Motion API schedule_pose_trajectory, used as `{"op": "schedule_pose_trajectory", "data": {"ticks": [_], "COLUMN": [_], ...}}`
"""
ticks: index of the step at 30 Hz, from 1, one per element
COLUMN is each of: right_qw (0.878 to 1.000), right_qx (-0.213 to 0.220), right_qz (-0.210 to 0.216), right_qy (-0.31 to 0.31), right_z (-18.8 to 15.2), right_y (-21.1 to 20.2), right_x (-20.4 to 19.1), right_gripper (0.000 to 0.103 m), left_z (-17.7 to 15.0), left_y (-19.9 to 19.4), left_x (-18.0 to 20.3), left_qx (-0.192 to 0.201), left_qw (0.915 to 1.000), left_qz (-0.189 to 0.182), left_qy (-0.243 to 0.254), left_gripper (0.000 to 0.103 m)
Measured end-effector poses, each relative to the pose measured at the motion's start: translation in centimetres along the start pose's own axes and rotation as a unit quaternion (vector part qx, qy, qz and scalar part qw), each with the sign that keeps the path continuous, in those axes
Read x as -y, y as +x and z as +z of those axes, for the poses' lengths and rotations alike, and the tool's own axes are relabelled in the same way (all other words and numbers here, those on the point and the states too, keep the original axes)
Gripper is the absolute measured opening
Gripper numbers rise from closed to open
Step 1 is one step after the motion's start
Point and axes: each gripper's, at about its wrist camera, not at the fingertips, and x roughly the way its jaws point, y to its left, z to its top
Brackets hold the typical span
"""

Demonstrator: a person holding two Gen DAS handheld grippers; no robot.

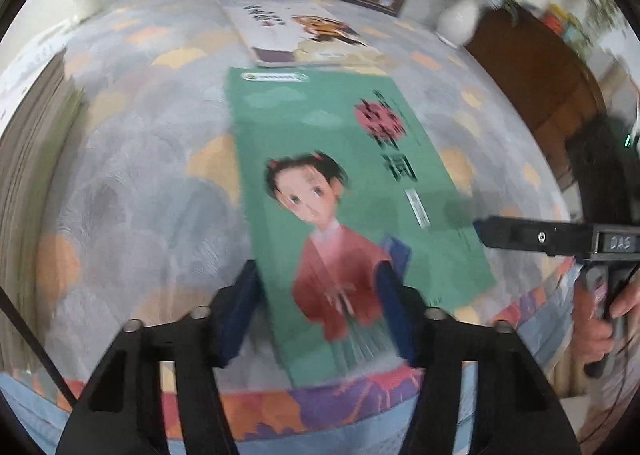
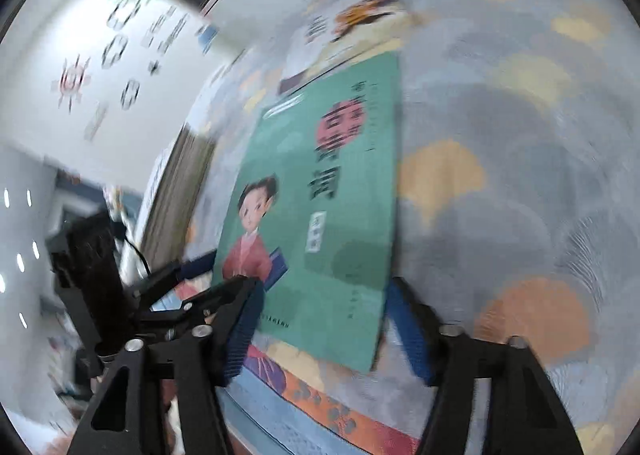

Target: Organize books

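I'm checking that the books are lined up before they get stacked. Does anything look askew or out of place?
Yes. The green book lies skewed on the patterned cloth, and its far corner overlaps the white book behind it. Nothing looks damaged or spilled, though the blur hides fine detail.

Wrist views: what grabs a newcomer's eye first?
The green paperback book with a cartoon girl in red lies flat mid-frame on the grey patterned cloth with yellow and orange blotches. Both left tongs and right tongs straddle its near edge. Beyond its far end lies a white book with a tiger picture.
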Motion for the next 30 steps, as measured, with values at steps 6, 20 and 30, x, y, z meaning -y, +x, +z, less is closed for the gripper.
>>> {"op": "schedule_pose_trajectory", "data": {"ticks": [6,20,30], "right_qw": [0.997,0.993,0.991], "right_qx": [-0.038,-0.042,-0.049], "right_qz": [0.068,-0.063,-0.093], "right_qy": [0.003,-0.095,-0.081], "right_z": [3.2,4.5,3.7], "right_y": [1.7,3.9,3.6], "right_x": [1.6,-2.3,-3.7], "right_gripper": [0.058,0.026,0.023], "left_z": [2.5,3.7,4.1], "left_y": [1.2,2.0,0.7], "left_x": [-3.1,-4.0,-4.0], "left_qx": [-0.015,-0.011,-0.008], "left_qw": [0.9972,0.9966,0.9978], "left_qz": [-0.062,-0.064,-0.042], "left_qy": [-0.039,-0.051,-0.052], "left_gripper": [0.042,0.025,0.024]}}
